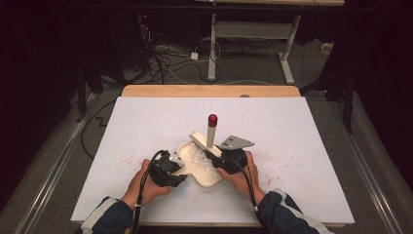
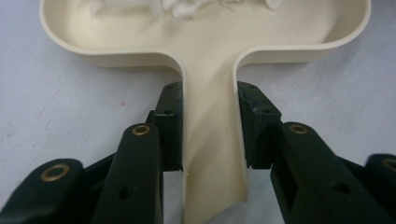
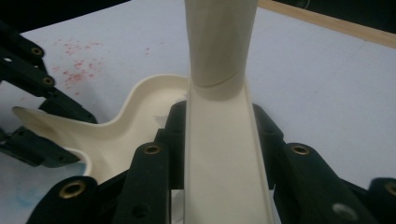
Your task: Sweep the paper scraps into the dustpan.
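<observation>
- A cream plastic dish with a rounded bowl and a long flat-bottomed handle lay on the white surface, a little below and left of the middle of the high view.
- In the left gripper view the dish's handle ran straight down toward the bottom edge, its long axis vertical in the frame, and the bowl spread across the top.
- The left gripper, held in the person's left hand, had its two black jaws pressed against the two side walls of that handle, clamped on it.
- Loose white crumpled bits sat in the bowl at the top edge of that view; what they were could not be told.
- The right gripper, in the right hand, was closed on a second cream channel-shaped piece, whose long axis ran from the bottom of the right gripper view up the middle.
- A cream cylinder stood on the far end of that channel; in the high view it rose upright and bore a dark red rounded cap.
- A scatter of small red specks marked the surface in the upper left of the right gripper view.
- A grey three-cornered plate sat atop the right gripper in the high view.
</observation>
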Available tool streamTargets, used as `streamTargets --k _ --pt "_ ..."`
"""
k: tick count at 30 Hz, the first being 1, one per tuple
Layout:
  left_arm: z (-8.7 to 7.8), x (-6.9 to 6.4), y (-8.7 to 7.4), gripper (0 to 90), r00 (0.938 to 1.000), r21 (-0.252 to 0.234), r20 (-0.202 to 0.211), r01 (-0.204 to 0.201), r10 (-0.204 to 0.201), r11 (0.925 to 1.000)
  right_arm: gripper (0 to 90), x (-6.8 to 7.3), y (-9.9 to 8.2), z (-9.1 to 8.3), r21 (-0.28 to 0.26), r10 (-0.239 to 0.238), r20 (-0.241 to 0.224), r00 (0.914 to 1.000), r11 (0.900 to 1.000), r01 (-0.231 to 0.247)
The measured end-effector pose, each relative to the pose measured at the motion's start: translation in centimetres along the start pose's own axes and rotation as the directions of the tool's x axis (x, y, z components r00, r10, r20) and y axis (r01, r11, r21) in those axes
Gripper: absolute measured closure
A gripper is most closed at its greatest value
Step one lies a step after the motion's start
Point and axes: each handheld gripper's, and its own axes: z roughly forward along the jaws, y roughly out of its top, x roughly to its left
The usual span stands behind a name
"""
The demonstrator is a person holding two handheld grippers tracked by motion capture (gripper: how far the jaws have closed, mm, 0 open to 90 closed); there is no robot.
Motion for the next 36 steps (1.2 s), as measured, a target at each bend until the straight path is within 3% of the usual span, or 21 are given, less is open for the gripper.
streamTargets --k 7,12,21,28,31,36 --pt "0.1 -0.2 0.0 63.8 0.9999 0.006 -0.013 -0.009 0.009 0.9999 67.4 1.4 0.3 -0.2 0.001 -0.023 -0.028 0.9994 0.9997 0.023" --pt "0.0 -0.2 -0.1 63.7 0.9998 0.003 -0.014 -0.011 0.011 0.9999 67.6 1.2 0.6 -0.6 -0.011 -0.028 -0.018 0.9994 0.9995 0.028" --pt "0.0 -0.1 -0.2 63.7 0.9998 0.006 -0.016 -0.013 0.013 0.9999 67.6 -0.3 1.5 -2.2 -0.065 0.017 -0.005 0.9998 0.9977 -0.017" --pt "0.2 -0.1 -0.2 63.7 0.9996 0.013 -0.021 -0.017 0.017 0.9998 67.6 -1.6 1.8 -3.3 -0.116 0.093 -0.018 0.9955 0.9887 -0.095" --pt "0.3 -0.1 -0.2 63.7 0.9996 0.015 -0.021 -0.018 0.018 0.9997 67.6 -1.6 1.6 -3.1 -0.118 0.106 -0.02 0.9942 0.9871 -0.107" --pt "0.3 -0.1 -0.3 63.7 0.9994 0.02 -0.026 -0.021 0.021 0.9996 67.6 -1.6 0.6 -2.3 -0.06 0.116 -0.043 0.9923 0.9911 -0.119"
